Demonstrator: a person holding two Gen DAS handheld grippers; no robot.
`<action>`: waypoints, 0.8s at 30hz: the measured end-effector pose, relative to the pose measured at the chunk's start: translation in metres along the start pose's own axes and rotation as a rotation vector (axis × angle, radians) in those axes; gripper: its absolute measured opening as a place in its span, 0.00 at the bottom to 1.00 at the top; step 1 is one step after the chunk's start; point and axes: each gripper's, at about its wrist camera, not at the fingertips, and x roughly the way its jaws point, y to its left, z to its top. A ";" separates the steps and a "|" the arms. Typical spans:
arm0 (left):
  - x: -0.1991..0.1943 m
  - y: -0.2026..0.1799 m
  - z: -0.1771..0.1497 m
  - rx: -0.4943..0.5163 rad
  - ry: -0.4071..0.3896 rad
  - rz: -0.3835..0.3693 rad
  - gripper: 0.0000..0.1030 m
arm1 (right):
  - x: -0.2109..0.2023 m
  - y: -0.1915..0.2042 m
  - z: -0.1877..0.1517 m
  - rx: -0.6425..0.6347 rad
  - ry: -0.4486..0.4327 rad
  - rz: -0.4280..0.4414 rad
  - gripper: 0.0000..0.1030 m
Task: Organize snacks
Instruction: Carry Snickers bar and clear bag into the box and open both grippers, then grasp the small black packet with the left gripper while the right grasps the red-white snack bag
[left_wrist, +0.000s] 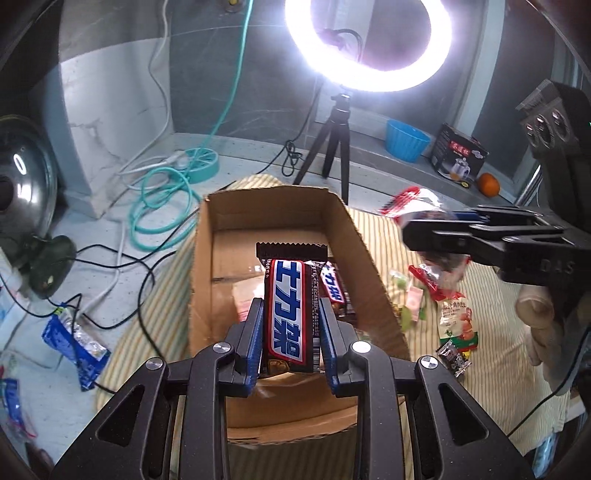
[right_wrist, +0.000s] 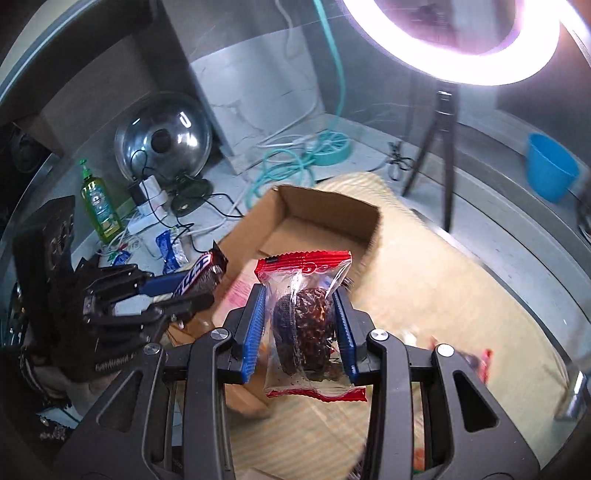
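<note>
Left claw (left_wrist: 290, 325): I pinch a chocolate bar (left_wrist: 290, 314) above the box (left_wrist: 373, 273).
Right claw (right_wrist: 301, 325): I pinch a clear red-edged packet (right_wrist: 308, 325) near the box.

The box (left_wrist: 280, 236) stands open on the mat (left_wrist: 491, 332), with a bar (left_wrist: 334, 288) lying inside it. The left gripper (left_wrist: 290, 317) holds another bar (left_wrist: 290, 314) over the box. Right of the box, loose snacks (left_wrist: 456, 321) lie on the mat. The right gripper (right_wrist: 299, 325) holds a packet (right_wrist: 308, 325) near the box's right side. Behind the box stands a tripod (left_wrist: 332, 147).
</note>
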 end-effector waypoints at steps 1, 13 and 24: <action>0.000 0.003 0.000 -0.003 0.000 0.003 0.25 | 0.004 0.003 0.003 -0.005 0.005 0.006 0.36; -0.002 0.016 -0.001 -0.010 0.002 0.044 0.27 | 0.023 0.020 0.022 -0.050 0.000 0.016 0.73; -0.008 0.001 0.001 -0.016 -0.026 0.020 0.27 | -0.012 -0.008 0.015 0.002 -0.039 -0.028 0.74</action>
